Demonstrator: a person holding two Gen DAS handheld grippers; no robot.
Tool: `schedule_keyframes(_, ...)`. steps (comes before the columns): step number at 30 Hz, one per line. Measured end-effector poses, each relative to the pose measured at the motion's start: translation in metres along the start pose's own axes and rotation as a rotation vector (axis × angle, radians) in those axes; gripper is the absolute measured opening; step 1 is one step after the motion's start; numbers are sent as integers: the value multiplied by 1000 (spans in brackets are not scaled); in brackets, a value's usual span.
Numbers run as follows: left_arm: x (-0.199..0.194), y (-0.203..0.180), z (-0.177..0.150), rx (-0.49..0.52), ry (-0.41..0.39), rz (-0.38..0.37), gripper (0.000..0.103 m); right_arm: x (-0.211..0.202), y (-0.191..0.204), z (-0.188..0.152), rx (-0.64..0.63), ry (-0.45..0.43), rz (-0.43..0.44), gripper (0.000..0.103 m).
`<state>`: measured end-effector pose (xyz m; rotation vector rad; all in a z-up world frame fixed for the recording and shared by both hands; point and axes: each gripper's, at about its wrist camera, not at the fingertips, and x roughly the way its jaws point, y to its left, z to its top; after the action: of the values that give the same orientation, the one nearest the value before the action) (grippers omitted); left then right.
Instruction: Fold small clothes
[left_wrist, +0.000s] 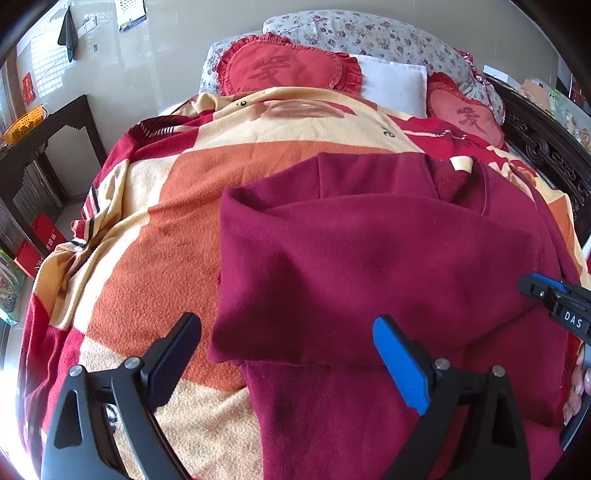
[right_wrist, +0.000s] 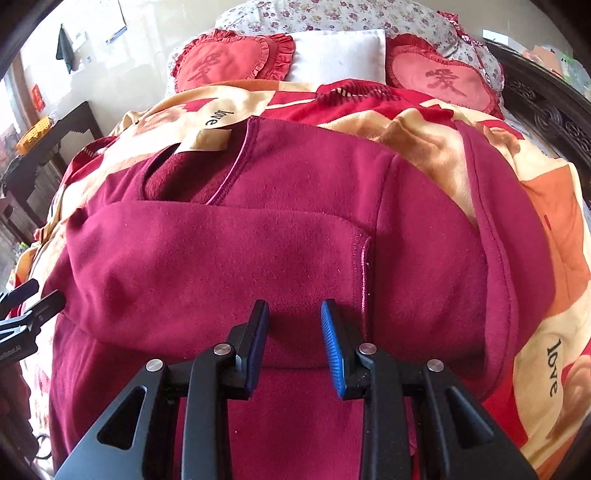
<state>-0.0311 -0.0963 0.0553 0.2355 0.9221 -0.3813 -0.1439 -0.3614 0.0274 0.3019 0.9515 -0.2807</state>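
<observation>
The dark red fleece garment (right_wrist: 258, 258) lies spread on the orange, cream and red patterned blanket (left_wrist: 155, 229) of the bed, directly ahead of both grippers, with one sleeve already folded across its body. The left gripper (left_wrist: 288, 354) is wide apart and holds nothing, hovering at the left folded edge, and the right gripper (right_wrist: 295, 332) is also released, its jaws a little apart just above the cloth near the sleeve cuff. To do the next fold well, I think each gripper should pinch all layers of the near edge together and lift evenly, so the folded sleeve does not slide out.
</observation>
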Motion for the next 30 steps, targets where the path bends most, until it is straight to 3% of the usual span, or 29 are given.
schedule_keyframes(12, 15, -3, -5, 13, 47, 7, 97, -1, 7, 1, -40, 9, 6, 19)
schedule_keyframes(15, 20, 1, -5, -5, 64, -8, 97, -23, -6, 13, -10, -57, 44, 19)
schedule_keyframes(17, 22, 3, -6, -22, 68, -15, 97, -36, -20, 26, 9, -107, -2, 19)
schedule_keyframes(21, 24, 2, -6, -14, 68, -8, 97, -33, -59, 58, 71, -112, -118, 22)
schedule_keyframes(30, 31, 5, -9, -25, 97, -30, 97, 26, -148, 104, 237, 9, -235, 21)
